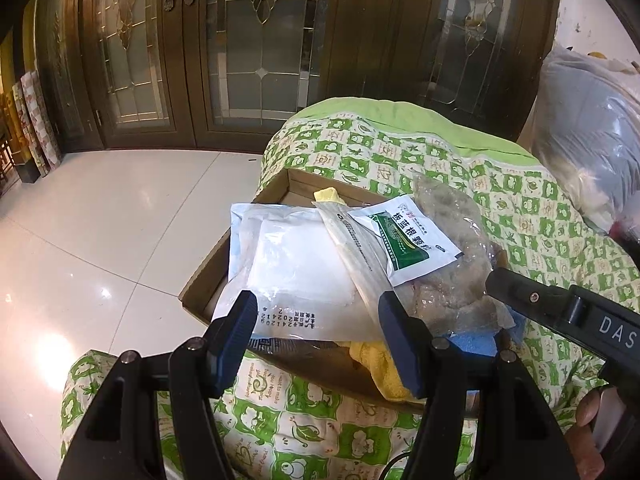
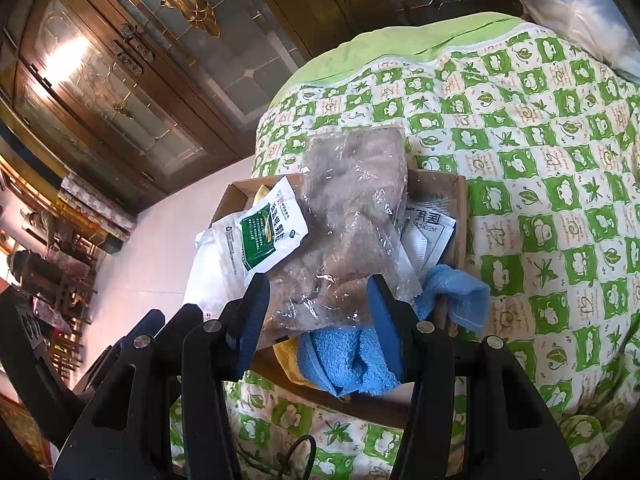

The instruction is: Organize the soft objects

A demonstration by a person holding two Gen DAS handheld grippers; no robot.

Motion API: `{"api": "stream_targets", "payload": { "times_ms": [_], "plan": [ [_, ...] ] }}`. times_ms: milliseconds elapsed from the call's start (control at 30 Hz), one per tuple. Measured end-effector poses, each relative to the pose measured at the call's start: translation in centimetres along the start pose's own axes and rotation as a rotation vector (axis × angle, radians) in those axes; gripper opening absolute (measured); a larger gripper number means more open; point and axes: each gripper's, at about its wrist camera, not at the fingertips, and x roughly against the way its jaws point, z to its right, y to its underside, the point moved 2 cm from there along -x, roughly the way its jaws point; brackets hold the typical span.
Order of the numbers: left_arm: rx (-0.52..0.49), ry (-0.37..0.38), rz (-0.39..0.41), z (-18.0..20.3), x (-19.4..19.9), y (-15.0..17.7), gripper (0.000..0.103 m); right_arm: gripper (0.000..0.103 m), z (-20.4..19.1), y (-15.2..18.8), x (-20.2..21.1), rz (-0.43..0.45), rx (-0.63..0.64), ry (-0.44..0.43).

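Observation:
A cardboard box [image 1: 199, 282] rests on a green-and-white quilt. Piled in it are a white pouch [image 1: 296, 264], a green-and-white sachet [image 1: 408, 236], a clear bag of beige fluff [image 1: 452, 240], a blue towel [image 1: 476, 340] and a yellow cloth [image 1: 384, 376]. My left gripper [image 1: 318, 320] hangs open over the near end of the white pouch. My right gripper [image 2: 320, 308] is open too. The near end of the fluff bag [image 2: 352, 200] lies between its fingers and the blue towel [image 2: 352, 360] below them. The sachet [image 2: 268, 232] leans on that bag. A face-mask packet [image 2: 428, 232] is half hidden behind it.
The quilt [image 2: 540, 160] bulges around and behind the box. A large clear plastic sack [image 1: 588, 128] sits at the far right. The white tiled floor [image 1: 100, 240] drops away on the left, with dark wooden glass-paned doors [image 1: 240, 60] beyond. A person's hand [image 1: 588, 420] holds the right gripper.

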Motion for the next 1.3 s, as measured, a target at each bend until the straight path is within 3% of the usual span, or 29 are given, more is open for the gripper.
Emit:
{"api": "stream_targets", "payload": {
  "times_ms": [1300],
  "plan": [
    [0.025,-0.040,-0.013,-0.45,-0.19,0.13,0.063,0.051,0.29,0.00,-0.24,-0.014,0.006,0.002]
  ]
}}
